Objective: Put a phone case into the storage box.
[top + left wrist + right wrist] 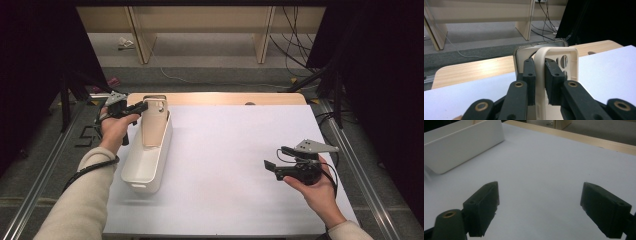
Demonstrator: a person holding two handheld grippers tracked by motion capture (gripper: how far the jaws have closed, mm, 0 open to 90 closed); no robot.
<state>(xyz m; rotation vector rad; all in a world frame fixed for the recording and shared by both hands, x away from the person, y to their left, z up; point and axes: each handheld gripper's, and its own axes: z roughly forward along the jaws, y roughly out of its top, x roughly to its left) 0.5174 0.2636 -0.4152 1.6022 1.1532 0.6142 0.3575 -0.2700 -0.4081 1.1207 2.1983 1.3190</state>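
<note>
A long white tub (145, 167) lies at the left of the white sheet, and a beige panel with holes and a loop handle (156, 125) leans inside its far end. My left gripper (141, 106) reaches in from the left at that far end. In the left gripper view its jaws (540, 66) are shut on the beige loop handle (541, 53), one pad on each side. My right gripper (276, 157) hovers over the right part of the sheet, pointing left, open with nothing between its fingers (541, 195). The tub's white wall (461, 147) shows far off in that view.
The white sheet (230, 150) covers a wooden table whose far edge (225, 98) stays bare. Metal rails (360, 165) run along both sides. Beyond the table stand wooden shelf legs (262, 45), with cables (295, 45) on the grey floor.
</note>
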